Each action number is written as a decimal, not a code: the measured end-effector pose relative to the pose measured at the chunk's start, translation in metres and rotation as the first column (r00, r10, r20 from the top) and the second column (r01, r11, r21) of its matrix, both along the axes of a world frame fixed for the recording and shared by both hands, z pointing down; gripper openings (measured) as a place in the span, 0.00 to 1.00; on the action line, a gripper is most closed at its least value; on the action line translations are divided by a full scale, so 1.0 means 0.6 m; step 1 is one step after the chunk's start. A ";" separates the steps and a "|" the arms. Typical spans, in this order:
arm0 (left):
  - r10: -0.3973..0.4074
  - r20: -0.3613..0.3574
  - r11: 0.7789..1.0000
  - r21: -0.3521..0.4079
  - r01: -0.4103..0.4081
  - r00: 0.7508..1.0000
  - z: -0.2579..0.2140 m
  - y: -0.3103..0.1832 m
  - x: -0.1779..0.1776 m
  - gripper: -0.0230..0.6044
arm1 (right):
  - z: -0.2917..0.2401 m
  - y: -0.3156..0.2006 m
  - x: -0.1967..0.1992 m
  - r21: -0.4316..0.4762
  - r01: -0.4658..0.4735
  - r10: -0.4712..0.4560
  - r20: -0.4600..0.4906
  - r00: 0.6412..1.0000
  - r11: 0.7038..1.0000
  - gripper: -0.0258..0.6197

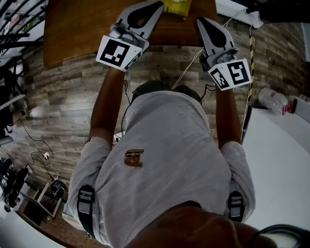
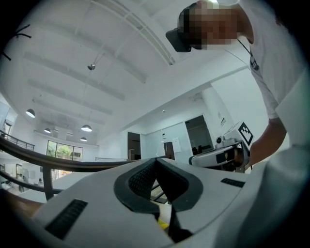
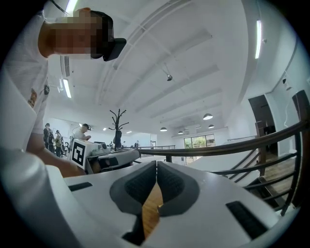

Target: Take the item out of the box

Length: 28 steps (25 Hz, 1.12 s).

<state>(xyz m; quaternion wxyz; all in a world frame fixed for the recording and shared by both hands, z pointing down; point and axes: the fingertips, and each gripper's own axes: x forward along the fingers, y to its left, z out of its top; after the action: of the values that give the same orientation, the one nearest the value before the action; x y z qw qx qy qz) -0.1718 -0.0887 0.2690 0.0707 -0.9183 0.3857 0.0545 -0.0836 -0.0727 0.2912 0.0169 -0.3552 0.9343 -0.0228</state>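
Note:
A yellow object (image 1: pixel 177 6) lies at the far side of the wooden table (image 1: pixel 82 29), cut off by the top edge of the head view; no box can be made out. My left gripper (image 1: pixel 156 5) reaches over the table's near edge just left of it, jaws shut and empty. My right gripper (image 1: pixel 200 21) is to the object's right, also shut on nothing. In the left gripper view, the left gripper (image 2: pixel 156 162) tilts up toward the ceiling, pads together, a yellow scrap (image 2: pixel 163 220) showing below them. The right gripper (image 3: pixel 156 164) likewise points up, with wood (image 3: pixel 152 208) behind its closed pads.
A white table (image 1: pixel 276 160) stands at my right with a plastic bottle (image 1: pixel 273 99) at its far corner. Cables run over the wood-plank floor (image 1: pixel 63 111). A yellow-black striped strip (image 1: pixel 251 48) runs near the right gripper. Racks and gear crowd the left edge.

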 end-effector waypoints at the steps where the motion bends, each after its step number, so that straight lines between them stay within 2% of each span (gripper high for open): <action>1: 0.010 0.008 1.000 -0.003 -0.010 1.000 0.003 -0.015 -0.007 0.07 | 0.001 -0.013 -0.008 -0.001 -0.008 0.008 -0.003 1.000 1.000 0.09; 6: 0.053 0.045 0.999 -0.015 -0.052 0.998 0.027 -0.072 -0.019 0.07 | 0.016 -0.059 -0.025 -0.020 -0.034 0.033 -0.012 0.999 0.999 0.09; 13: 0.108 0.102 0.994 -0.026 -0.106 0.989 0.061 -0.135 0.001 0.07 | 0.034 -0.114 -0.019 -0.043 -0.048 0.047 -0.024 0.999 0.998 0.09; 17: 0.132 0.163 0.991 -0.042 -0.126 0.978 0.087 -0.180 0.022 0.07 | 0.046 -0.153 -0.009 -0.055 -0.046 0.045 -0.023 0.999 0.997 0.09; 23: 0.168 0.260 0.986 -0.068 -0.155 0.951 0.116 -0.246 0.055 0.07 | 0.060 -0.218 0.011 -0.064 -0.040 0.039 -0.027 0.999 0.997 0.09; 28: 0.215 0.388 0.977 -0.098 -0.191 0.896 0.154 -0.311 0.107 0.07 | 0.078 -0.278 0.049 -0.067 -0.025 0.023 -0.043 0.999 0.997 0.09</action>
<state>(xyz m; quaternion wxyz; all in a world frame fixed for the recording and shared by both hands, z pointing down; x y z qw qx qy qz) -0.1074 -0.2750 0.3612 0.1146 -0.9471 0.2670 -0.1365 -0.0543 -0.2397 0.3377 -0.0146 -0.3672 0.9288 -0.0467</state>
